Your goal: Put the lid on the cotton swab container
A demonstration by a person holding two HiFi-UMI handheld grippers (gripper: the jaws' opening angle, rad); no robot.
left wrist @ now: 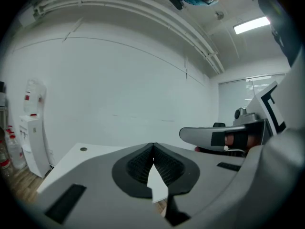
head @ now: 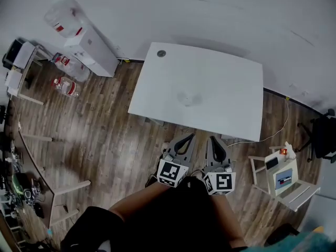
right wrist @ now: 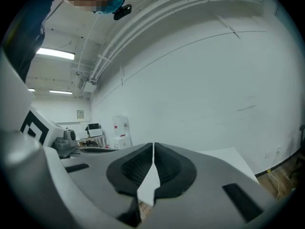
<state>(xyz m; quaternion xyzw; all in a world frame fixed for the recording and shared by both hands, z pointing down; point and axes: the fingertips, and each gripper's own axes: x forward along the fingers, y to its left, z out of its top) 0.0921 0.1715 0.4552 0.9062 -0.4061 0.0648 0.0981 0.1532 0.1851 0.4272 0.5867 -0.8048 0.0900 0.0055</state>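
White table (head: 231, 83) on wood floor (head: 105, 135) lies ahead of both claws. The faint cotton swab container (head: 187, 98) sits mid-table, well beyond them. The left gripper (left wrist: 152, 151) and right gripper (right wrist: 153, 149) are pinched together, empty.

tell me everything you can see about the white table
The white table has a plain rectangular top, smooth and matte, with a small round grey grommet near its far left corner. It stands on the wood-plank floor, with its far edge close to the white wall. A faint pale object sits near the middle of the top, too indistinct to name.
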